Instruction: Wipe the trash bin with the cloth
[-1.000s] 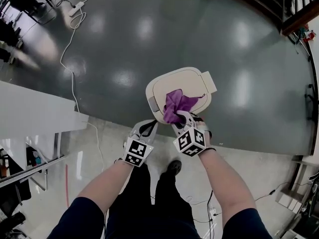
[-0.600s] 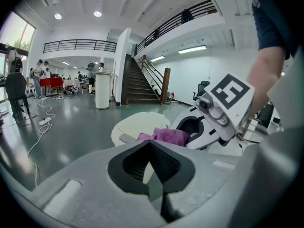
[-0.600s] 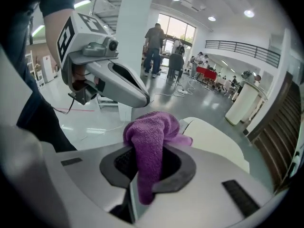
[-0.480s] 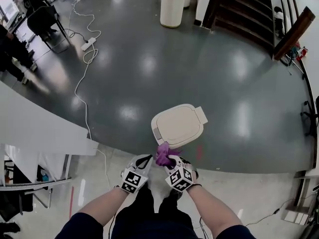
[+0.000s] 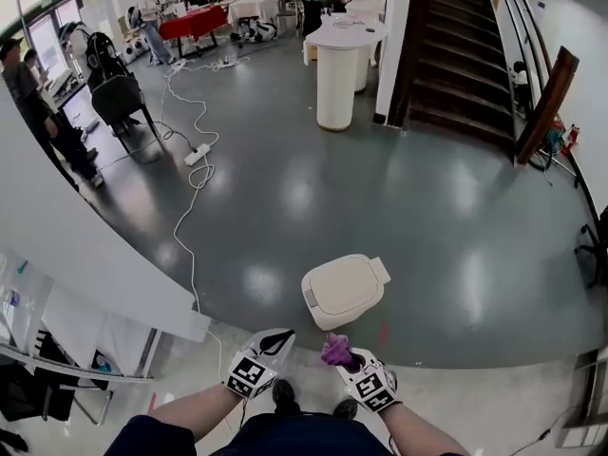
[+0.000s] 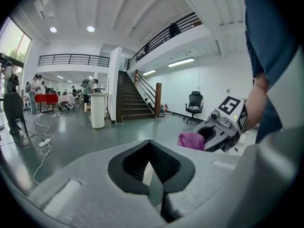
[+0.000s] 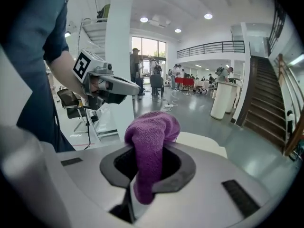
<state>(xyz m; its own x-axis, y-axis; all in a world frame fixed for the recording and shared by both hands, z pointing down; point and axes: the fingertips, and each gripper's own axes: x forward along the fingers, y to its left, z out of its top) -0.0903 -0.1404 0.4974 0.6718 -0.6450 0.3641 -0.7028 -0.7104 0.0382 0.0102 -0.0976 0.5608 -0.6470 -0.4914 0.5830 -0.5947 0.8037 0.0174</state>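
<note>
the right claw (image 7: 137,201) is clamped on the purple cloth (image 7: 151,137), with a bunch of it standing up past the jaws. the left claw (image 6: 156,194) has its jaws together and nothing between them. both hang apart from the cream trash bin (image 5: 328,319), which stands on the dark grey floor (image 5: 427,207) near its front edge, lid (image 5: 344,285) down.

the cloth looks soft, light and limp, so a bunched pinch suits it. the bin looks like light, stiff, smooth plastic and may slide when rubbed, so steady it at the rim. its sides and any pedal are hidden from above.
</note>
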